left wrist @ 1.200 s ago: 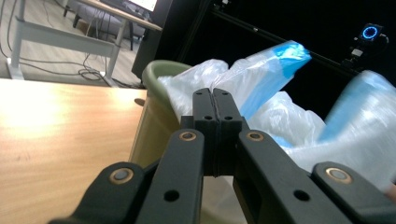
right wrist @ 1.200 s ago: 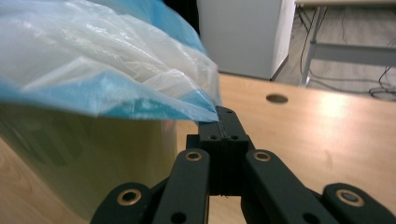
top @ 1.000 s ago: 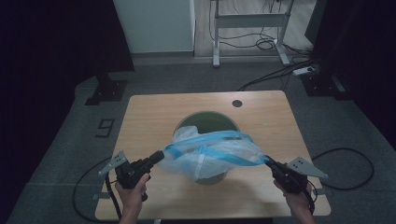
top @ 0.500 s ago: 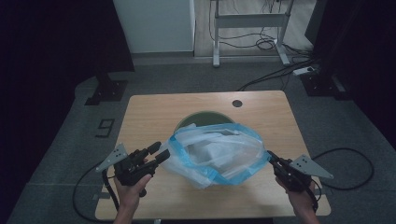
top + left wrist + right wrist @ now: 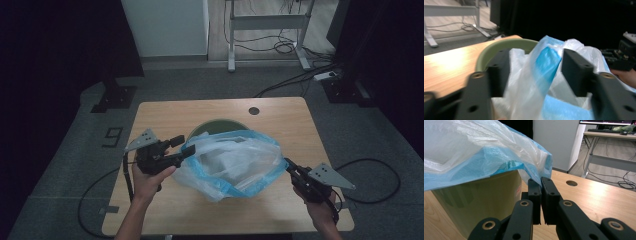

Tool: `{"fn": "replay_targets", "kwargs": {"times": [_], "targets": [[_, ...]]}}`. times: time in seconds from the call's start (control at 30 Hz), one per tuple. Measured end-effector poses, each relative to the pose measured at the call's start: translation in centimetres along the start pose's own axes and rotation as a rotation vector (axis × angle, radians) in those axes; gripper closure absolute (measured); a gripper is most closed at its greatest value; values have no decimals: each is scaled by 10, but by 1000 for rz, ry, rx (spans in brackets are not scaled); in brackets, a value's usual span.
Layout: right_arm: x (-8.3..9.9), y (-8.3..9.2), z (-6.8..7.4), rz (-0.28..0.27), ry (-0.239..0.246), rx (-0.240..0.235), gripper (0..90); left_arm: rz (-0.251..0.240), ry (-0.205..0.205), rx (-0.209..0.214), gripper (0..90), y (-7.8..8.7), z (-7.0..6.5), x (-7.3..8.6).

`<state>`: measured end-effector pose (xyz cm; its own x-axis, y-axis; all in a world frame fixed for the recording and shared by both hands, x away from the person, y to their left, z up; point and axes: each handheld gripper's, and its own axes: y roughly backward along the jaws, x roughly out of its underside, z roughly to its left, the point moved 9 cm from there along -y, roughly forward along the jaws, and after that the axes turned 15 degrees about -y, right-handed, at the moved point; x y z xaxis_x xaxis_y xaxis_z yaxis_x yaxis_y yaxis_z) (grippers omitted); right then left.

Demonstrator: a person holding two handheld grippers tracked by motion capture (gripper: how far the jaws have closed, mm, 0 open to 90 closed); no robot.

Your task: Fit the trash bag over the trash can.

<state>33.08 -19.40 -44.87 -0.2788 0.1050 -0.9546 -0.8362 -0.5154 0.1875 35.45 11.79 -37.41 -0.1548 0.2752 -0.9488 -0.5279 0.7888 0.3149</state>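
Blue-and-clear plastic bag (image 5: 235,162) stretched over a green bin (image 5: 215,126) at mid-table, between two tongs.

Left gripper (image 5: 181,148), at the bag's 9 o'clock: jaws just opened and now parted, the bag's rim loose between them, pads not pressing. Right gripper (image 5: 289,165), at the bag's 3 o'clock: jaws closed, pinching the bag's edge. Bag draped across the bin's mouth, bin standing on the wooden table (image 5: 280,112), toward 12 o'clock from both hands.
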Motion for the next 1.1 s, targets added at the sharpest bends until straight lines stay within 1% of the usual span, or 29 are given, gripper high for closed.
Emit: {"fn": "replay_targets", "kwargs": {"times": [0.03, 0.07, 0.13, 0.2, 0.27, 0.37, 0.47, 0.53, 0.6, 0.73, 0.83, 0.87, 0.9, 0.93, 1.1], "targets": [[0, 0, 0, -2, 2, -1, 852, 17, -10, -4, 511, -4, -1, 0], [-1, 0, 1, -3, 4, -3, 852, 39, -21, -15, 598, -8, 0, 0], [-1, 0, 2, -3, 9, -11, 851, 71, -18, -28, 730, -15, 1, 1], [-1, -1, 2, 0, 21, -14, 849, 79, -24, -47, 842, -18, 3, 2], [-1, -1, 0, 2, 31, -7, 849, 63, -33, -88, 887, -20, 9, 1], [-2, -4, -5, 1, 27, 8, 849, 11, -21, -140, 894, -18, 21, -2], [-6, -10, -11, -2, 22, 27, 849, -13, -6, -187, 895, -17, 37, -3], [-10, -17, -14, 0, 27, 39, 848, -22, 17, -203, 895, -18, 47, -3], [-12, -27, -18, 9, 28, 53, 847, -19, 33, -212, 895, -19, 56, 0], [-15, -47, -24, 27, 38, 78, 847, -6, 41, -224, 894, -21, 72, 8], [-14, -62, -30, 46, 34, 95, 847, 8, 73, -223, 894, -25, 84, 18], [-12, -67, -32, 56, 30, 101, 846, 8, 73, -223, 894, -25, 84, 18], [-10, -72, -34, 67, 25, 104, 847, 24, 96, -221, 894, -28, 91, 27], [-7, -76, -35, 78, 20, 108, 847, 31, 110, -220, 894, -30, 94, 31], [12, -92, -43, 141, -11, 117, 852, 85, 155, -213, 893, -37, 102, 56]]}}
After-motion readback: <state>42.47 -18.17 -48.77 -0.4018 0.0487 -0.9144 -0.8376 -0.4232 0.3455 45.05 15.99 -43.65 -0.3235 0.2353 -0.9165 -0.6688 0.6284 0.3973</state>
